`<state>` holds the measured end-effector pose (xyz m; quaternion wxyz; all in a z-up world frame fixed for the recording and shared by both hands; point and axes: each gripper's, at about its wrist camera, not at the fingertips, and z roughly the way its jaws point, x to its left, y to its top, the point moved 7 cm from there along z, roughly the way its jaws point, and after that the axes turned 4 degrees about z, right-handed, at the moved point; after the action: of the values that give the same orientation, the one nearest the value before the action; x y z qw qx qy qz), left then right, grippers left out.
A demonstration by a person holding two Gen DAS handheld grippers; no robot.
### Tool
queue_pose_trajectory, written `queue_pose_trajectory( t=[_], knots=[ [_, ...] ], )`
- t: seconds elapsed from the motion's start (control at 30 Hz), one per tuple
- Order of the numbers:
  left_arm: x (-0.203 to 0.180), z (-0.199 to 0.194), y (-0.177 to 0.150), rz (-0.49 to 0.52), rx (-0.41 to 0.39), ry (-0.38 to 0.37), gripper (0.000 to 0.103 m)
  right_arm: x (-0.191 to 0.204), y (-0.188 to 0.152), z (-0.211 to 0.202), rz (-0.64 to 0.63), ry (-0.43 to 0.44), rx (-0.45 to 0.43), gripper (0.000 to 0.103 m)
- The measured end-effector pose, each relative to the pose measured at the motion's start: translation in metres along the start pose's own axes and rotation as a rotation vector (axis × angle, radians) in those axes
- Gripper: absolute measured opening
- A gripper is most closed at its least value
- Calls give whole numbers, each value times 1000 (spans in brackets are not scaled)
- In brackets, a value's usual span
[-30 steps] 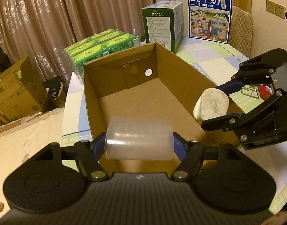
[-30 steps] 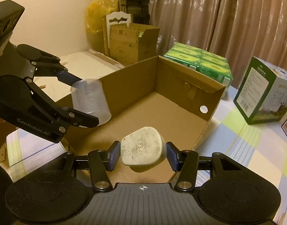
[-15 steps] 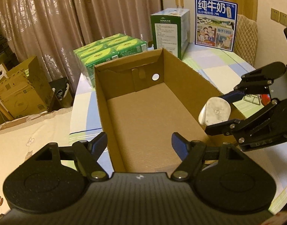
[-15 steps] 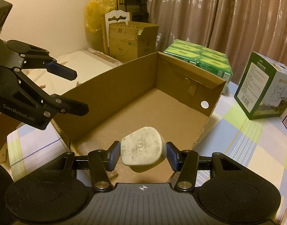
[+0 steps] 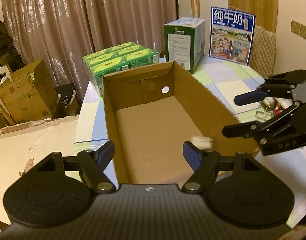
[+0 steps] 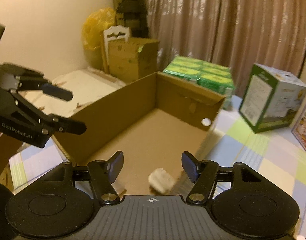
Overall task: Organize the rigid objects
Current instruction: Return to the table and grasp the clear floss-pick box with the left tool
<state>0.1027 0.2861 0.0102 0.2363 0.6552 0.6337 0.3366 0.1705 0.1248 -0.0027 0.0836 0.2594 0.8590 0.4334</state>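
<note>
One white plug [image 6: 160, 182], blurred, orientation indeterminate, lies in one cardboard box [image 5: 195, 100]. Left gripper [image 5: 148, 153] open, empty; right gripper [image 6: 152, 166] opening, empty.

Right gripper [image 6: 152, 166] jaws are opening; the white plug [image 6: 161, 183], previously clamped, now lies in the cardboard box [image 6: 117, 108].
</note>
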Motion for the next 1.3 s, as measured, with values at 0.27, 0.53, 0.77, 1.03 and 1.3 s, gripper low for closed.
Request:
queue_pose_trajectory(
  t=[0.27,0.53,0.77,1.03,1.3],
  knots=[
    [-41,-31,16,-12,-57,-40,72,-20,-15,-77,79,-86,-77,62],
    [-108,-57,24,-11,-99,-118,73,-48,-69,-158,194,-241,-66,63],
    [-176,-64,26,-6,-110,-214,74,-89,-135,-232,356,-395,-51,64],
    [-247,-43,16,30,-64,-296,80,-131,-188,-291,487,-506,-56,72],
    [-291,-10,4,89,-8,-310,92,-155,-204,-294,533,-514,-41,80]
  ],
)
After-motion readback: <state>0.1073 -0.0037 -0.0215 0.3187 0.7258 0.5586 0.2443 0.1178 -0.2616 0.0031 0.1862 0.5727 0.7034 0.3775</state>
